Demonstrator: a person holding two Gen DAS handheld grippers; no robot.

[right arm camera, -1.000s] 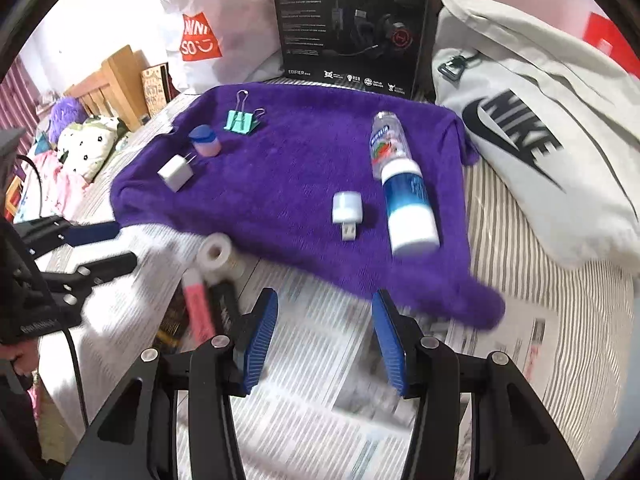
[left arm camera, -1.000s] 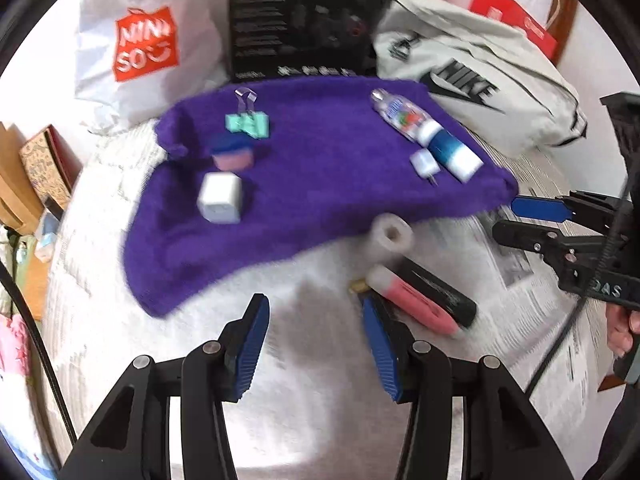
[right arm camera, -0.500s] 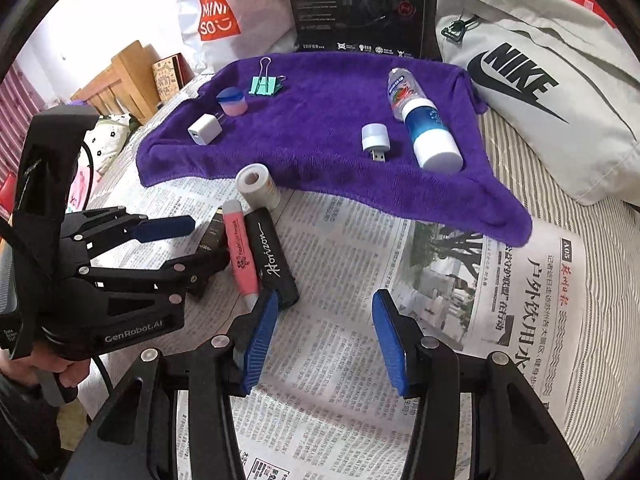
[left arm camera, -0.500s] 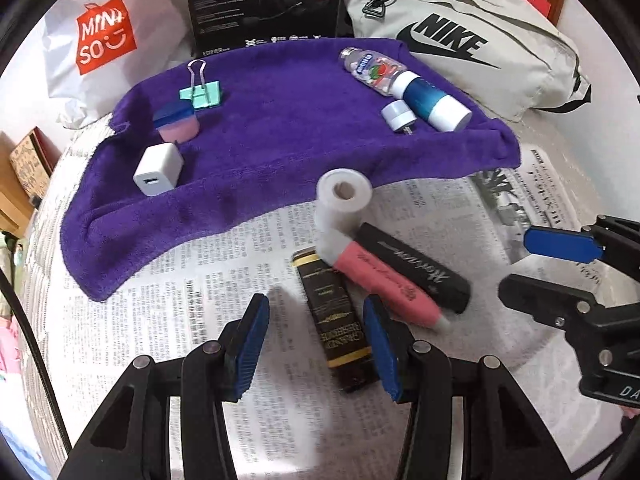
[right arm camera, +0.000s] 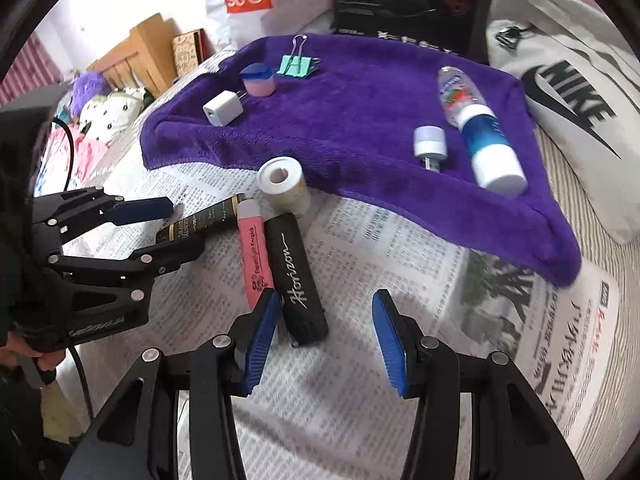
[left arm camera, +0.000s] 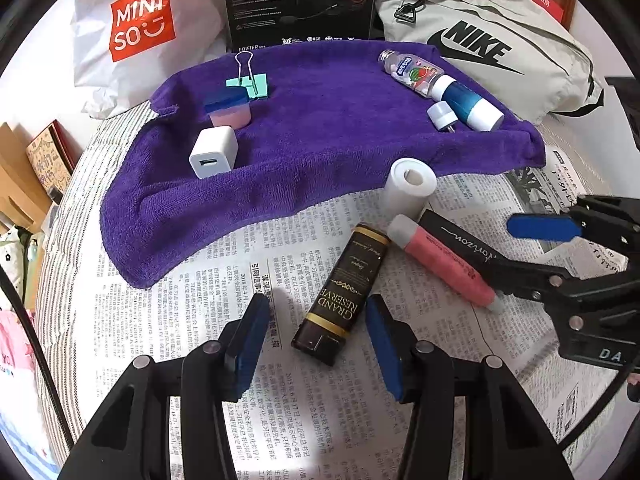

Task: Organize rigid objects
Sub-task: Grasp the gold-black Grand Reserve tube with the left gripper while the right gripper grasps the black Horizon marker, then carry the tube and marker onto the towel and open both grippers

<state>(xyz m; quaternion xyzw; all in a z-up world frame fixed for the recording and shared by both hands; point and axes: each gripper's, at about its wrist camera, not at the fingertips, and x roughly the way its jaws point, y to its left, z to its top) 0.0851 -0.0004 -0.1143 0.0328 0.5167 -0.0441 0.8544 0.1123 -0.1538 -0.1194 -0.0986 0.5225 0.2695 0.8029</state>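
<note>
On the newspaper (left arm camera: pixel 208 320) lie a black-and-gold "Grand Reserve" box (left arm camera: pixel 342 292), a pink tube (left arm camera: pixel 444 266), a black "Horizon" case (right arm camera: pixel 296 280) and a white tape roll (left arm camera: pixel 408 188). My left gripper (left arm camera: pixel 316 340) is open, its fingers on either side of the Grand Reserve box's near end. My right gripper (right arm camera: pixel 326 336) is open, with the Horizon case's near end between its fingers. A purple towel (left arm camera: pixel 320 140) holds a white charger (left arm camera: pixel 212 152), a pink-and-blue jar (left arm camera: pixel 228 108), a green binder clip (left arm camera: pixel 250 80), a bottle (left arm camera: pixel 440 88) and a small white USB light (left arm camera: pixel 440 114).
A Miniso bag (left arm camera: pixel 140 20), a black Edifier box (left arm camera: pixel 300 0) and a grey Nike bag (left arm camera: pixel 492 48) stand behind the towel. Wooden furniture (right arm camera: pixel 136 56) and soft toys (right arm camera: pixel 104 108) are at the left in the right wrist view.
Both grippers have moved down and closer to the items on the newspaper. The left now straddles the Grand Reserve box; the right now straddles the Horizon case. Both stay open.
</note>
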